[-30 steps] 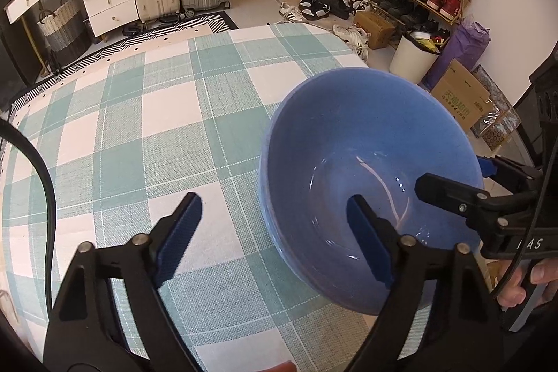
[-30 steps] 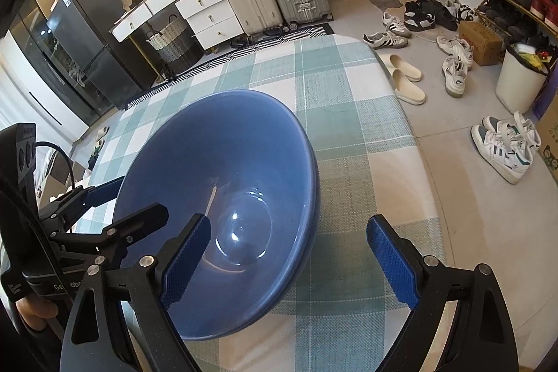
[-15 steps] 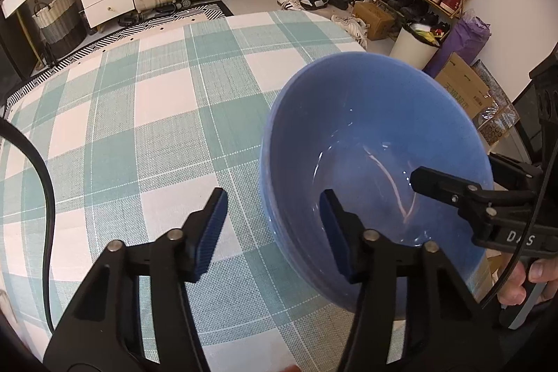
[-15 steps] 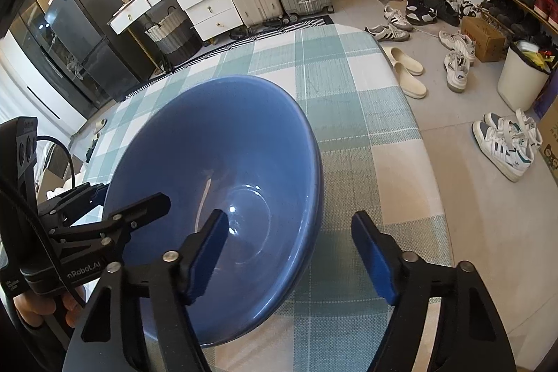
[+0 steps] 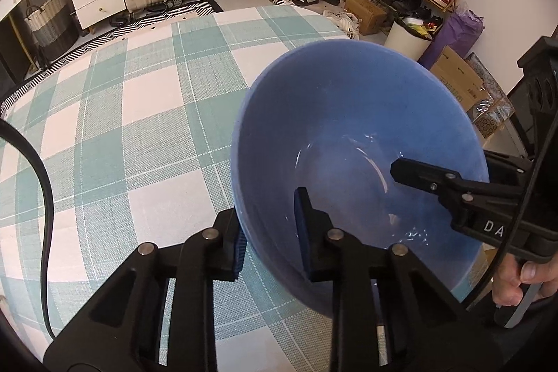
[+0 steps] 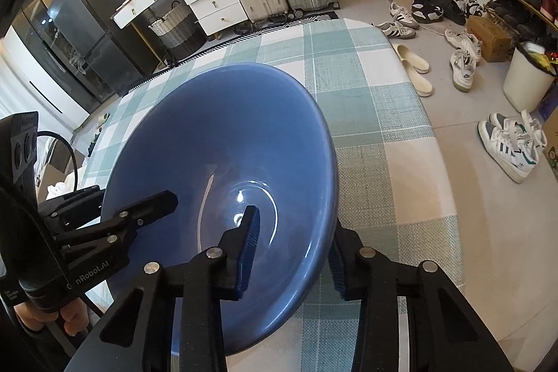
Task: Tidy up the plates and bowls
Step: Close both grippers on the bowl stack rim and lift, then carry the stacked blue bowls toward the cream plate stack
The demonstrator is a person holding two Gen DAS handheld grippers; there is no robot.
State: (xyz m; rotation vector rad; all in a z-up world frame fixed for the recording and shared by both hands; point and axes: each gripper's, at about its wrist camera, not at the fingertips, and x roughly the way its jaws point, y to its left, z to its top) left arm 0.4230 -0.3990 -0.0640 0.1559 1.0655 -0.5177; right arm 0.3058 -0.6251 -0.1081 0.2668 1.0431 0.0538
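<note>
Now left gripper (image 5: pixel 270 230) and right gripper (image 6: pixel 291 248) just closed, clamping blue bowl (image 5: pixel 352 128) (opposite rims).

Large glossy blue bowl (image 5: pixel 348 128), empty, upright on the green-and-white checked tablecloth (image 5: pixel 122 128) near the table's right edge. Clamped at opposite sides of its rim, one pad inside and one outside each.

Bright daylight, sharp focus, glare inside bowl (image 6: pixel 223 142), fisheye-curved dark edges
</note>
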